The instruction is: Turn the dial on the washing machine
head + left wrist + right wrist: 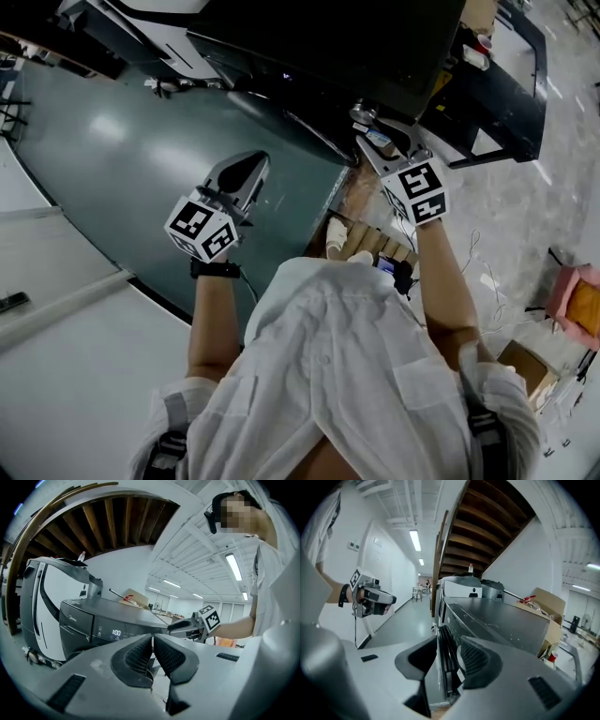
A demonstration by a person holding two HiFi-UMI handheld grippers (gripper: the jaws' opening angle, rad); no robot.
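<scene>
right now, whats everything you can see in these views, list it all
washing machine: 1, dark grey, ahead of both grippers, display lit
white appliance: 1, white with black trim, behind the washing machine
cardboard box: 1, brown, at the far side of the machine's top
stair underside: 1, brown wood, overhead
floor: 1, grey-green, beside the machine
shirt: 1, white, on the person
left gripper: 1, grey, held out over the floor, jaws together with nothing between
right gripper: 1, grey, at the machine's front edge, jaws apart
</scene>
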